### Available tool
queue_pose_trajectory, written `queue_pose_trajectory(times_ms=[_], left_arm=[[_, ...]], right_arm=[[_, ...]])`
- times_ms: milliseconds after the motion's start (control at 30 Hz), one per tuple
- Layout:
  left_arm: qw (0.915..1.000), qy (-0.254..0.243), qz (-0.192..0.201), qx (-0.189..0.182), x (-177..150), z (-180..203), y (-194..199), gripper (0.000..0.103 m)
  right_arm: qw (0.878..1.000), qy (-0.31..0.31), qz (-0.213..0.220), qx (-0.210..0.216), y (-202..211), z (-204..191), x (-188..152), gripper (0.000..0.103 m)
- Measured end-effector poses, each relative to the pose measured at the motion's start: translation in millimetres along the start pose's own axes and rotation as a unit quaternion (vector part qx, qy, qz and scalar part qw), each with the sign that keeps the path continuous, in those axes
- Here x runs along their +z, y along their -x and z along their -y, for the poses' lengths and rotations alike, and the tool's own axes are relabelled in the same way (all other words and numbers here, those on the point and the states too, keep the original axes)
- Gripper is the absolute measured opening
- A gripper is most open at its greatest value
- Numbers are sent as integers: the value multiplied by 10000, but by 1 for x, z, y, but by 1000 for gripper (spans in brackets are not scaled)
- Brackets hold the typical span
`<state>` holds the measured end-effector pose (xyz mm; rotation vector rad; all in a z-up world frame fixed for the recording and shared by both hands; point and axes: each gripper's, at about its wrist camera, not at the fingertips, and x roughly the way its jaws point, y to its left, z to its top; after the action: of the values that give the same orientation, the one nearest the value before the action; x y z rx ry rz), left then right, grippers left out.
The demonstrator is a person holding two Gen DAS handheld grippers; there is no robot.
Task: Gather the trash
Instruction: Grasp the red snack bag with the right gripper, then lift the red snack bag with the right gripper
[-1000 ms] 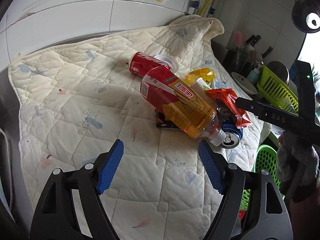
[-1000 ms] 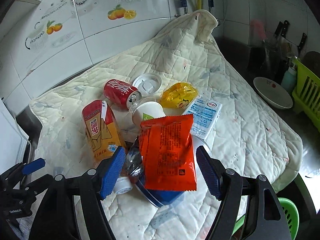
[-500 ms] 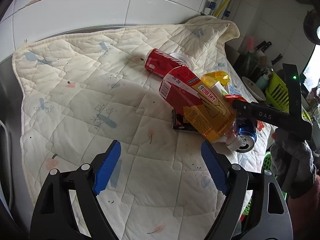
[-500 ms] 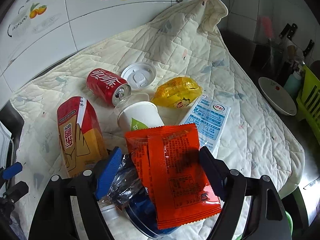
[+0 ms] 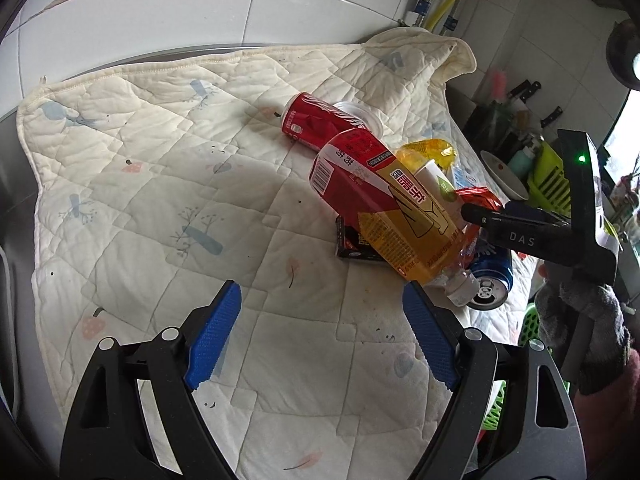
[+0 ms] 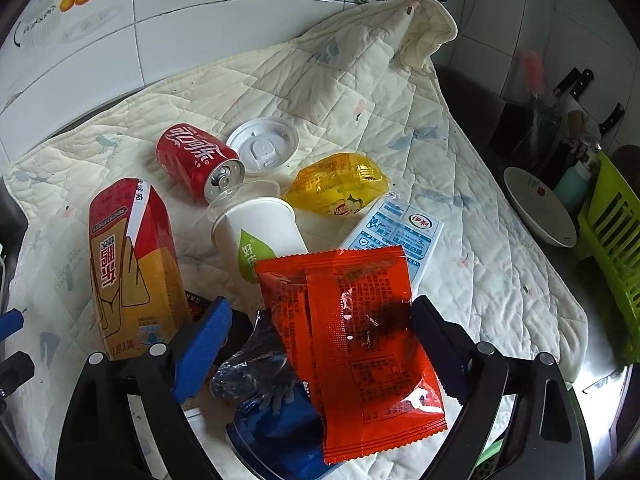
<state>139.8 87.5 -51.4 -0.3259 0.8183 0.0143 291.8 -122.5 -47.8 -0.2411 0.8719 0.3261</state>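
**Taking the orange packet off the top of the pile**

The right gripper point(image 6: 320, 328) has just been spreading its jaws, and the orange packet point(image 6: 360, 340) now lies between them, unpinched as far as I can see. It sits on top of a blue can point(image 6: 272, 432), at 6 o'clock in the litter heaped on the quilt point(image 6: 360, 92). My advice: lower until both pads flank the packet's middle, then close gently; foil crumples and slips, so grip the body, not a corner. Lift straight up to avoid rolling the can.

The left gripper point(image 5: 320, 340) hangs apart over bare quilt, holding nothing. The juice bottle point(image 5: 384, 208) at its 1 o'clock looks its likeliest pick.
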Motion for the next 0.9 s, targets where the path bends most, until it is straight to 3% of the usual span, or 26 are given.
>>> queue_pose_trajectory(times_ms=[100, 467, 733, 800, 900], left_arm=[[10000, 21, -6, 7, 0, 0, -1, 82], [10000, 28, -56, -35, -2, 4, -6, 82], [9999, 79, -30, -76, -1, 6, -5, 82], [9999, 113, -18, -111, 0, 6, -5, 82], [9997, 185, -8, -134, 4, 8, -6, 82]], right_arm=[[10000, -52, -26, -5, -1, 5, -1, 87], [9995, -296, 21, 77, 4, 18, -4, 62], [9986, -397, 285, 193, 20, 24, -7, 56], [9980, -451, 368, 257, 27, 25, -7, 48], [9971, -510, 453, 330, 36, 27, -8, 48]])
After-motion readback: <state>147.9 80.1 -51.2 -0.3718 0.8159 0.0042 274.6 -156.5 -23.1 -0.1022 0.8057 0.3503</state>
